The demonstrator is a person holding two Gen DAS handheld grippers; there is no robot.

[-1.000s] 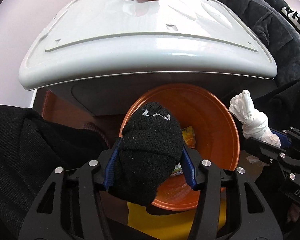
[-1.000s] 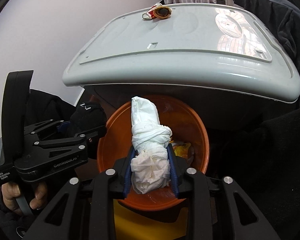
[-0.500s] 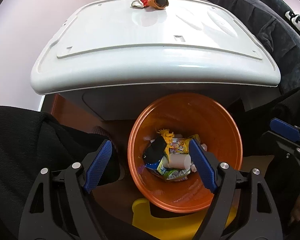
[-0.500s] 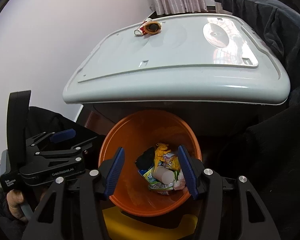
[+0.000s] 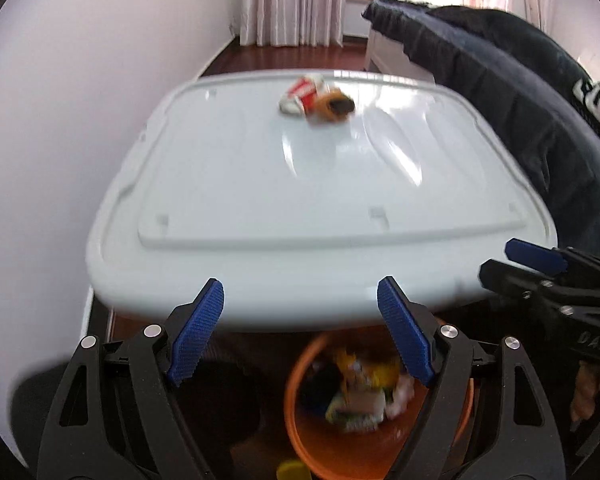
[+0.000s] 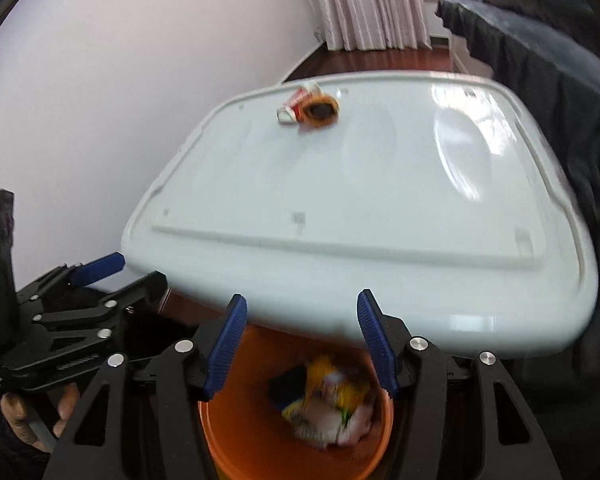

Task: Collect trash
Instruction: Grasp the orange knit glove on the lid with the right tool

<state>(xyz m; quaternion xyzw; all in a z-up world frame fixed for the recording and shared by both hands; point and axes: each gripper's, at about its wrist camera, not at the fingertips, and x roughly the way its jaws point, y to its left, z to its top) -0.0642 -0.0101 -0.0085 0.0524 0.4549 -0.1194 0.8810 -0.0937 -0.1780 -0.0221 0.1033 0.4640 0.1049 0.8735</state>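
Left wrist view first: the left gripper (image 5: 300,320) has its blue pads spread wide with nothing between them, hanging over the near edge of the white lid (image 5: 260,184). Below it sits the orange bin (image 5: 300,432), already holding a blurry pile of wrappers. Further right in that same view the right gripper (image 5: 540,272) pokes in at the lid's near right corner, held in a hand (image 5: 596,392).

Right wrist view: the right gripper (image 6: 300,344) also has its jaws apart and empty, a bit narrower than the other pair.

What's left to grab is the crumpled trash (image 5: 316,100), a red-and-white wrapper with an orange-brown piece touching its right side, lying near the far edge of the lid, roughly mid-width. So it's straight ahead and well apart from both sets of fingers, across the whole lid. Its long axis runs mostly side to side, slightly slanted. In the left view it sits almost dead centre between the pads; in the right view (image 6: 308,106) too, so honestly either hand looks about equally placed. Frames are blurry though.
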